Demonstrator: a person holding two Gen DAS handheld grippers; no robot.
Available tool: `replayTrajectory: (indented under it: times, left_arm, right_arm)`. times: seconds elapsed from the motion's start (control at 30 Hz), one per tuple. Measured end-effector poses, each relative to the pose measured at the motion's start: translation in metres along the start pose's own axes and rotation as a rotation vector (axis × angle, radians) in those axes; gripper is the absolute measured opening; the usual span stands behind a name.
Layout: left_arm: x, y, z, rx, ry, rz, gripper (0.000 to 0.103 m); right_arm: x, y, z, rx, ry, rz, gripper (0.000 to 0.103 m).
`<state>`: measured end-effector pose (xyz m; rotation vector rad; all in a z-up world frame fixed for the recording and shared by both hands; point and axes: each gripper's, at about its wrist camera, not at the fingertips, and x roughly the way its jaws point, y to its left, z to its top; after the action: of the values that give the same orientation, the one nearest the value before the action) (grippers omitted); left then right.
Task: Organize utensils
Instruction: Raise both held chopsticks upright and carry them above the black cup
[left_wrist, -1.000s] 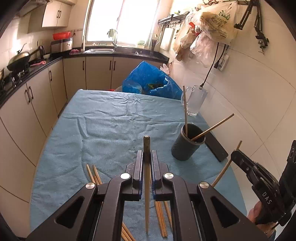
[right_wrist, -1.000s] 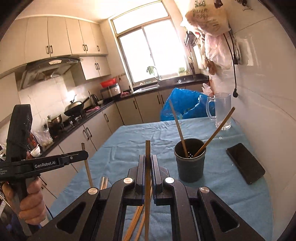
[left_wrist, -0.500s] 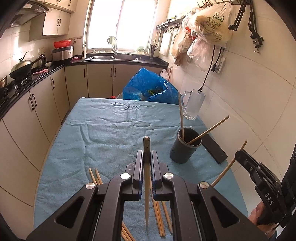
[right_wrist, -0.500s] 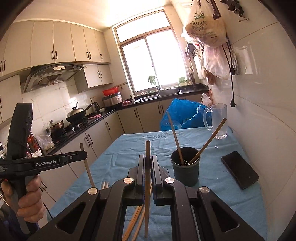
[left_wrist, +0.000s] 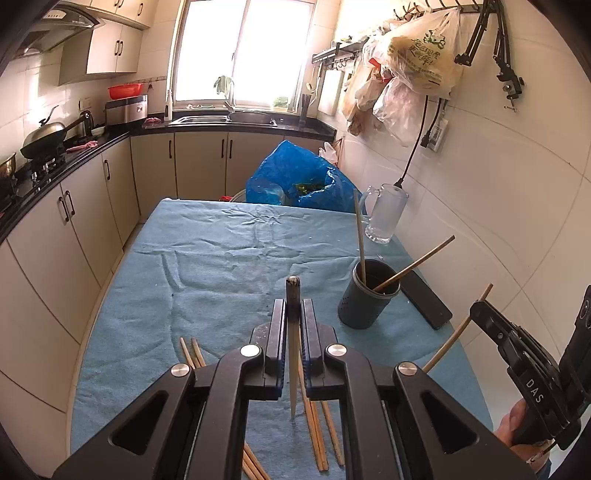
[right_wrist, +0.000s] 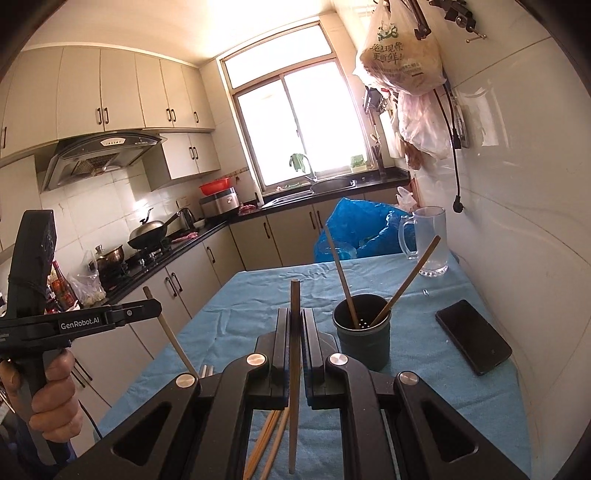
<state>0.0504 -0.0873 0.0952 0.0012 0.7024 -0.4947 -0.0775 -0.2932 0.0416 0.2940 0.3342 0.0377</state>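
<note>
Each claw, left (left_wrist: 293, 314) and right (right_wrist: 294, 321), is clamped on one chopstick (left_wrist: 293, 332), held upright for dropping into the cup (left_wrist: 367, 295) ahead-right.

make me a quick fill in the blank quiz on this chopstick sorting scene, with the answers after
1. Each gripper, the left gripper and the right gripper, is shut on one ____.
2. The dark holder cup already contains ____ chopsticks.
3. The black phone lies flat on the ____ tablecloth.
4. The glass mug stands near the table's far edge, in front of the blue ____.

Answers: chopstick; two; blue; bag
</note>
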Motion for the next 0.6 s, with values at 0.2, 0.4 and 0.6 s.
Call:
replayTrajectory:
  times: [0.2,0.4,0.6]
  left_arm:
    - [-0.002,-0.007,0.000,0.011,-0.003,0.004,0.007]
    - [-0.004,-0.017,0.001,0.029,-0.001,0.008,0.007]
    - [-0.006,-0.029,0.006,0.049,0.001,-0.003,0.007]
  right_arm:
    - [-0.005,-0.006,-0.001,0.015,-0.014,0.000,0.006]
    - [-0.012,-0.013,-0.001,0.031,-0.029,-0.004,0.006]
    - [-0.022,-0.020,-0.001,0.050,-0.048,-0.010,0.006]
